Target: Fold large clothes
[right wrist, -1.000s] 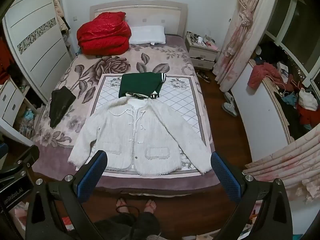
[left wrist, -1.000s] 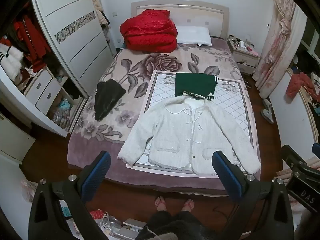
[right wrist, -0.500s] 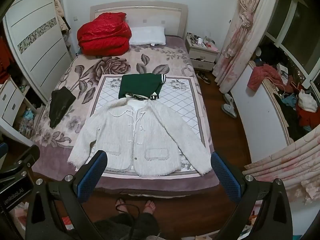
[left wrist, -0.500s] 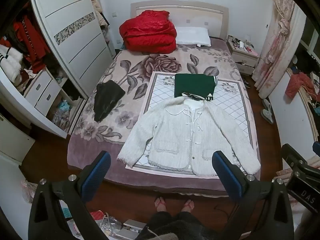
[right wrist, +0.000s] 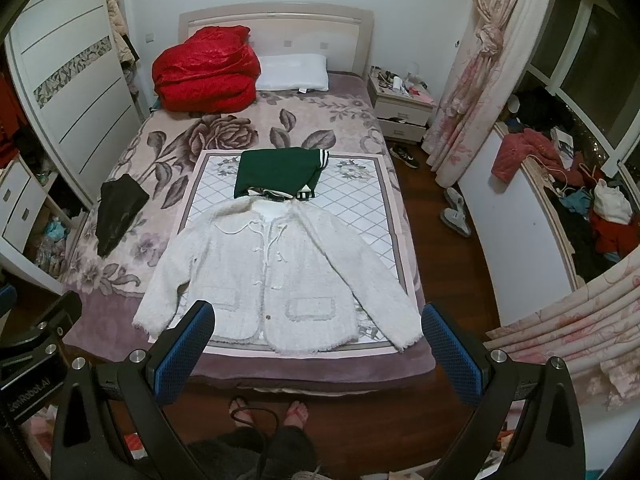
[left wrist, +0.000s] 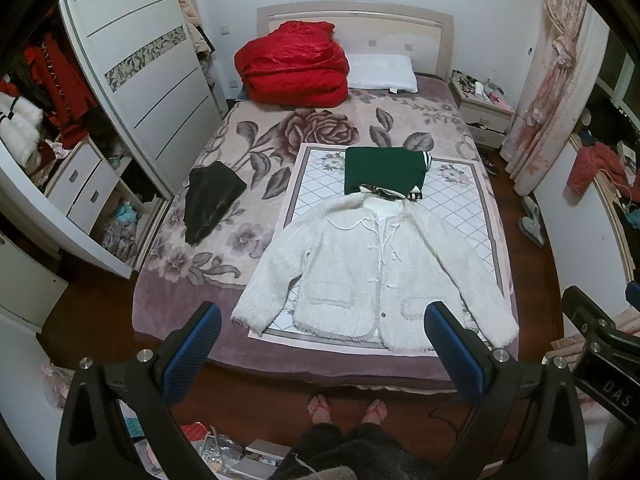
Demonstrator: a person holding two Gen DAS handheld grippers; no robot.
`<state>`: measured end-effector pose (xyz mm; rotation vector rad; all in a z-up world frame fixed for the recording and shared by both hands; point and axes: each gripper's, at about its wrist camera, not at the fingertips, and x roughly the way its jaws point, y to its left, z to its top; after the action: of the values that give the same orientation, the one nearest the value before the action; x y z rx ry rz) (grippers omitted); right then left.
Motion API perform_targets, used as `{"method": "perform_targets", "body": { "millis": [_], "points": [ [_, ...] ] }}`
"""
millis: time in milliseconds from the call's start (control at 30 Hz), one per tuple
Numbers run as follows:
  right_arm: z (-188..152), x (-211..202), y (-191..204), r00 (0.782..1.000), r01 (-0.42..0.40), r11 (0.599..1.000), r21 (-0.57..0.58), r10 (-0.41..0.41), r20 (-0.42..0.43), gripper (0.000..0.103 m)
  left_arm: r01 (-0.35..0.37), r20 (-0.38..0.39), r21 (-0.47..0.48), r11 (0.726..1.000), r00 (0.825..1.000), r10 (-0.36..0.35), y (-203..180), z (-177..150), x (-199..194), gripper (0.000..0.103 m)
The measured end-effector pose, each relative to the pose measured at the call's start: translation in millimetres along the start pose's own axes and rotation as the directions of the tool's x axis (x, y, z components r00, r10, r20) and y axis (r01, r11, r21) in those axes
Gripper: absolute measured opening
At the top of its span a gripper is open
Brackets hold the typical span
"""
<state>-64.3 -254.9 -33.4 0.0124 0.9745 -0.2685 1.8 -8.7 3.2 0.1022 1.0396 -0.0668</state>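
A white fuzzy jacket [left wrist: 372, 276] [right wrist: 272, 276] lies flat and face up on a quilted mat [left wrist: 460, 208] [right wrist: 360, 208] near the foot of the bed, sleeves spread out. Just beyond its collar sits a folded green garment [left wrist: 382, 170] [right wrist: 276, 170]. My left gripper [left wrist: 322, 332] hangs open high above the bed's foot edge, holding nothing. My right gripper [right wrist: 318, 332] is open too, at about the same height, with the jacket's hem showing between its blue pads [right wrist: 182, 354].
A black garment [left wrist: 210, 200] lies on the floral blanket at left. A red duvet [left wrist: 294, 66] and white pillow [left wrist: 380, 71] sit by the headboard. A wardrobe [left wrist: 144, 64] stands at left, a nightstand [right wrist: 400, 108] and curtains at right. A person's feet [left wrist: 348, 408] stand at the bed's foot.
Both views shifted very slightly; the grippers stay open and high above the bed. The jacket and other clothes have not moved.
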Motion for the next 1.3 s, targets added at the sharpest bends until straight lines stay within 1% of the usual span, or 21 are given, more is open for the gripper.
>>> {"method": "perform_targets", "body": {
  "millis": [333, 500, 567, 667, 733, 1300],
  "points": [
    [-1.6, -0.1, 2.4, 1.0, 0.002, 1.0, 0.0, -0.002, 0.003, 0.103, 0.003, 0.0, -0.002, 1.0, 1.0, -0.003, 0.0, 3.5, -3.1, 0.103],
    [2.4, -2.9, -7.6, 1.0, 0.002, 1.0, 0.0, -0.002, 0.005, 0.103, 0.001, 0.002, -0.001, 1.0, 1.0, -0.001, -0.5, 3.9, -3.5, 0.103],
    [1.0, -2.8, -5.9, 1.0, 0.002, 1.0, 0.001, -0.002, 0.006, 0.103, 0.002, 0.004, 0.0, 1.0, 1.0, -0.002, -10.5, 6.1, -1.9, 0.103],
    [1.2, -3.1, -6.3, 1.0, 0.002, 1.0, 0.002, -0.002, 0.006, 0.103, 0.002, 0.003, 0.0, 1.0, 1.0, -0.002, -10.7, 6.1, -2.1, 0.103],
    [6.1, -6.9, -17.5, 1.0, 0.001, 1.0, 0.002, -0.001, 0.005, 0.103, 0.003, 0.003, -0.001, 1.0, 1.0, -0.003, -14.9, 3.4, -6.2, 0.103],
    [3.8, -8.1, -16.1, 1.0, 0.004, 1.0, 0.001, -0.004, 0.009, 0.103, 0.005, 0.007, 0.0, 1.0, 1.0, -0.005, -14.2, 2.3, -6.5, 0.103]
  ]
}}
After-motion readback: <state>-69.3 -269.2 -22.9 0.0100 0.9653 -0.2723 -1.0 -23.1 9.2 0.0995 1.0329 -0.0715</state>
